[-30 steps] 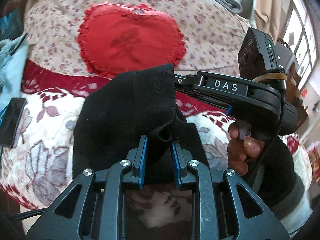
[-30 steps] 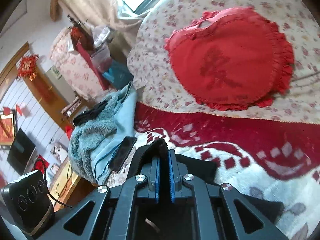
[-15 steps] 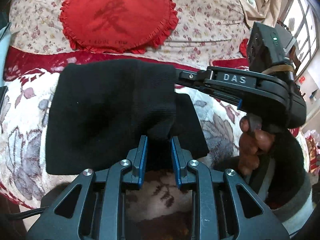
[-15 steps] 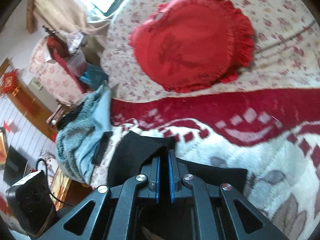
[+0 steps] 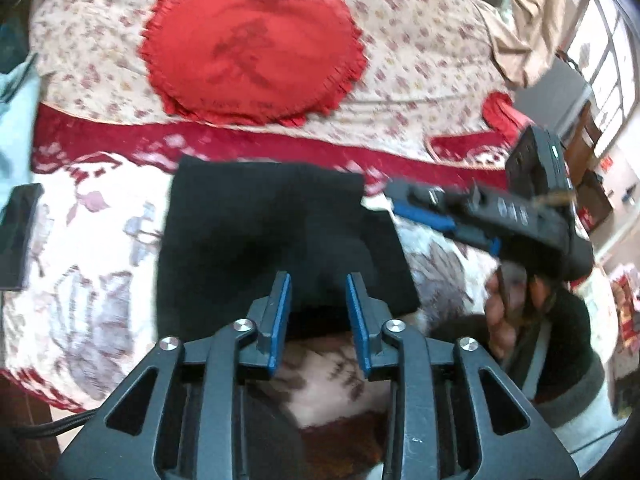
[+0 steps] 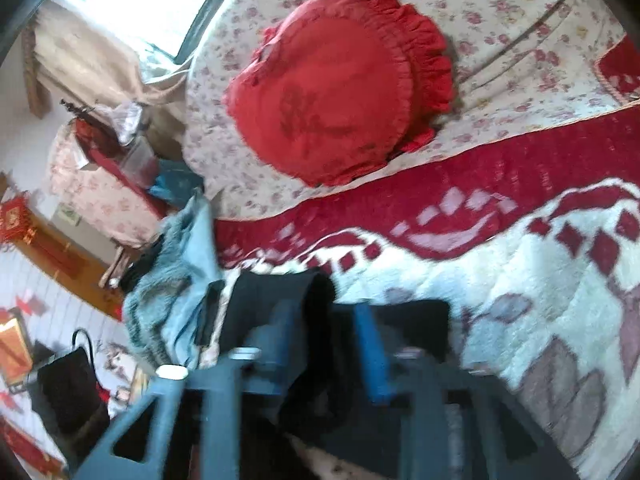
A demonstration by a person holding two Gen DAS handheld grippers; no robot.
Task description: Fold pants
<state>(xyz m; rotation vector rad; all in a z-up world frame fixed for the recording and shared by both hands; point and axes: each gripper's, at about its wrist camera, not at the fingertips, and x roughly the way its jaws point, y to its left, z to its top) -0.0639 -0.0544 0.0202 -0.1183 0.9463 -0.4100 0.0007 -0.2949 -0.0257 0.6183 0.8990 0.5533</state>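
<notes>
The black pants (image 5: 276, 240) lie folded into a flat, dark square on the bed, on top of the white and red blanket (image 5: 92, 280). The square sits near the front edge of the bed, about in the middle of it from left to right. 1 smaller layer of black cloth sticks out at its right side.

The left claw (image 5: 318, 304) is at the near edge of the pants. Its 2 blue fingers (image 5: 280, 308) stand apart. Black cloth shows in the gap between them, but they do not pinch it.

The right claw (image 5: 416, 210) is just beside the top right corner of the pants. It looks blurry. In its own camera view its 2 blue fingers (image 6: 370, 356) are spread apart, with the dark cloth below them, and nothing is clamped. A hand (image 5: 516, 308) in a dark sleeve holds the handle of this claw.

Farther back on the bed is a red heart pillow (image 5: 252, 52) with a frilly edge. It rests on a cover with small flowers (image 5: 420, 52). A flat black thing (image 5: 18, 236), maybe a phone, lies at the left edge of the bed. A fuzzy blue-gray cloth (image 6: 172, 292) is piled at the same edge.
</notes>
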